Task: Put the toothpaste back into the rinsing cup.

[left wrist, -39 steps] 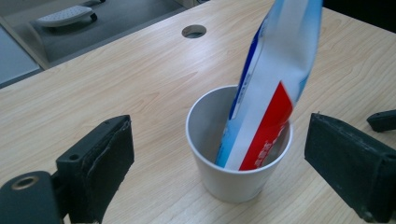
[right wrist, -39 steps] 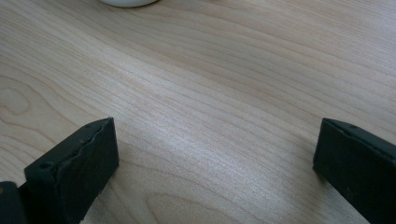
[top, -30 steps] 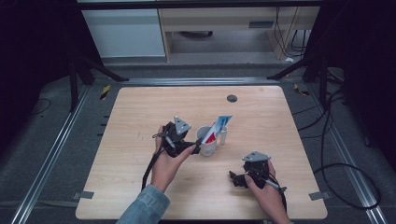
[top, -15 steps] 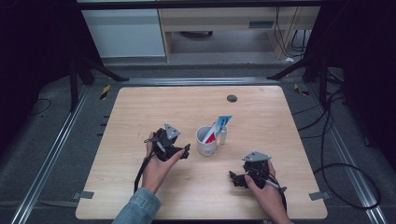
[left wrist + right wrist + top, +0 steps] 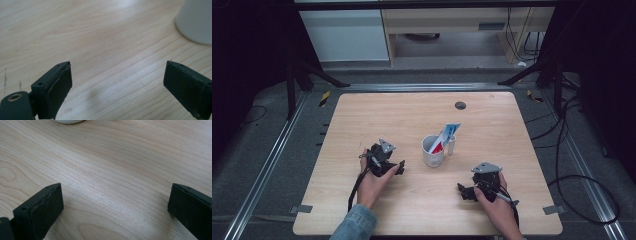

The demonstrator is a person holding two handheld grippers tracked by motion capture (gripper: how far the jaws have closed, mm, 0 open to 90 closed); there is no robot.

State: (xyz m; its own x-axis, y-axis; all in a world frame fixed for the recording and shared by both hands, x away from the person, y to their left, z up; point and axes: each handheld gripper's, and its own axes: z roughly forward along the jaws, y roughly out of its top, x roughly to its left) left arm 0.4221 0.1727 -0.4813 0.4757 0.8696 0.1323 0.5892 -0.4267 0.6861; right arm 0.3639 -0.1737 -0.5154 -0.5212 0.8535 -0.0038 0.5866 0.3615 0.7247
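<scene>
A white mug point(image 5: 432, 151) stands upright near the middle of the wooden table point(image 5: 422, 115), with a red, white and blue toothpaste tube point(image 5: 446, 137) leaning out of it to the right. My left gripper point(image 5: 401, 168) rests low on the table left of the mug, open and empty; the mug's blurred white side point(image 5: 196, 21) sits at the upper right of the left gripper view. My right gripper point(image 5: 463, 190) lies near the front right, open with bare wood between its jaws. The mug's base point(image 5: 68, 121) edges the top of the right gripper view.
A small dark round hole point(image 5: 460, 105) marks the table's far side. Metal rails point(image 5: 272, 155) and black cables point(image 5: 577, 165) run along the floor on both sides. A white cabinet point(image 5: 344, 35) and a wooden shelf point(image 5: 452, 25) stand beyond the far edge.
My left gripper let go of the toothpaste tube, which now leans in the mug, and drew back left and down to the table. The right gripper has stayed put.
</scene>
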